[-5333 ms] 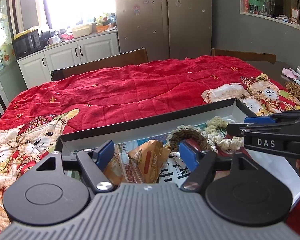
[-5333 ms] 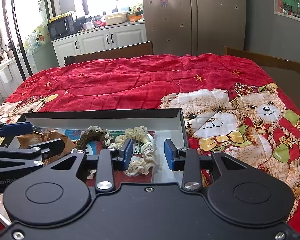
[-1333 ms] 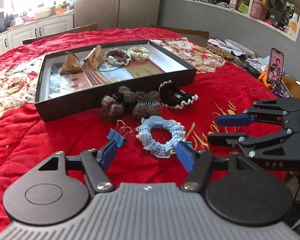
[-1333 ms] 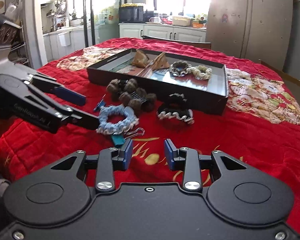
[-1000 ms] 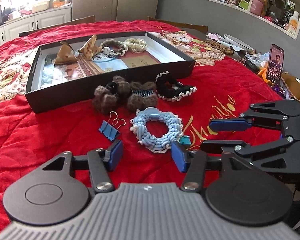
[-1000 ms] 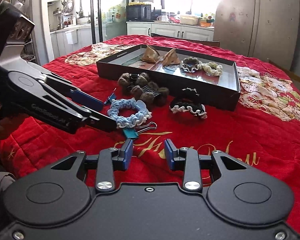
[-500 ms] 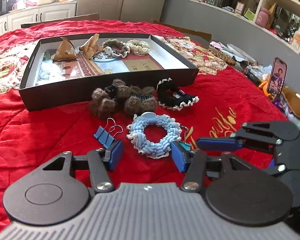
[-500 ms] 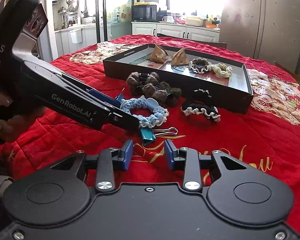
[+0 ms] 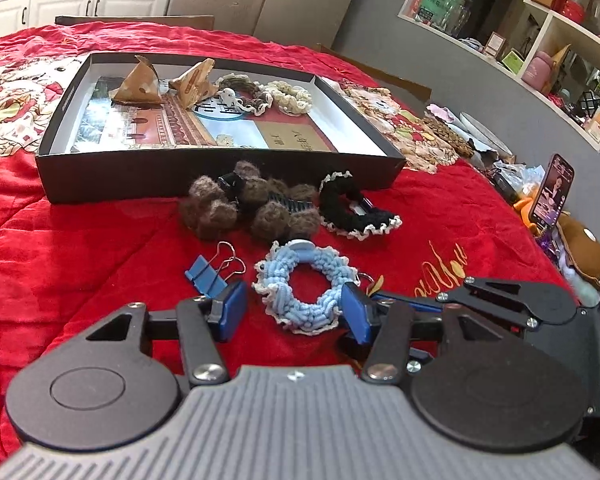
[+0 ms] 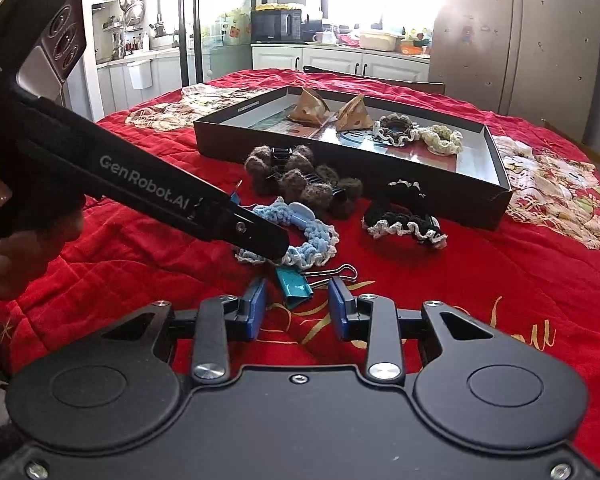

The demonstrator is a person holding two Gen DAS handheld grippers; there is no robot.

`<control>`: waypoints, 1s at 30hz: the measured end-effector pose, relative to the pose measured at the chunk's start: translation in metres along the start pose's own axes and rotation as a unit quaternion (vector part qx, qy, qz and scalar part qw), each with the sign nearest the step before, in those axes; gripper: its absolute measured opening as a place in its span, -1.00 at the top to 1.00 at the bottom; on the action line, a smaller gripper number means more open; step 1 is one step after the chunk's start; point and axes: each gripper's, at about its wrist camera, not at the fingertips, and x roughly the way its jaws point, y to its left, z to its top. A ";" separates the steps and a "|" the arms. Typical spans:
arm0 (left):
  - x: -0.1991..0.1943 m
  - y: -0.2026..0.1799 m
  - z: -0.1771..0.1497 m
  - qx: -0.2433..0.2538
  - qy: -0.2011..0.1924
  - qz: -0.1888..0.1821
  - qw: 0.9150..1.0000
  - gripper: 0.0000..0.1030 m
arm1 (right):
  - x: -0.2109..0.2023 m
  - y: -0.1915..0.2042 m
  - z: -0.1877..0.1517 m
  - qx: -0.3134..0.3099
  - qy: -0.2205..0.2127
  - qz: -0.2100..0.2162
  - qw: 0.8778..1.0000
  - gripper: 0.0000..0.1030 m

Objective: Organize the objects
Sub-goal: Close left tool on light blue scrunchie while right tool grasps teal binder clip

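A light blue crochet scrunchie point(image 9: 305, 286) lies on the red cloth. My left gripper point(image 9: 295, 312) is open, low over it, its fingers on either side of the scrunchie's near part; it also shows in the right wrist view point(image 10: 260, 236). A teal binder clip point(image 10: 294, 283) lies just in front of my open right gripper point(image 10: 297, 310). A blue binder clip point(image 9: 206, 278) lies by the left finger. Brown fuzzy hair clips point(image 9: 248, 208) and a black white-edged scrunchie point(image 9: 354, 210) lie before the black tray point(image 9: 220, 172).
The tray holds two brown paper packets point(image 9: 138, 84), a brown scrunchie point(image 9: 242, 88) and a cream scrunchie point(image 9: 294, 96). A phone point(image 9: 552, 190) stands at the table's right edge. Shelves line the grey wall at right. Chairs stand behind the table.
Both grippers have moved forward and down toward the table. The left gripper has closed in around the blue scrunchie; the right has come up to the teal clip.
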 end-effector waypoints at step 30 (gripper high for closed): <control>-0.003 -0.006 -0.003 0.023 0.001 0.020 1.000 0.72 | -0.001 0.004 -0.002 -0.010 -0.002 0.002 1.000 0.67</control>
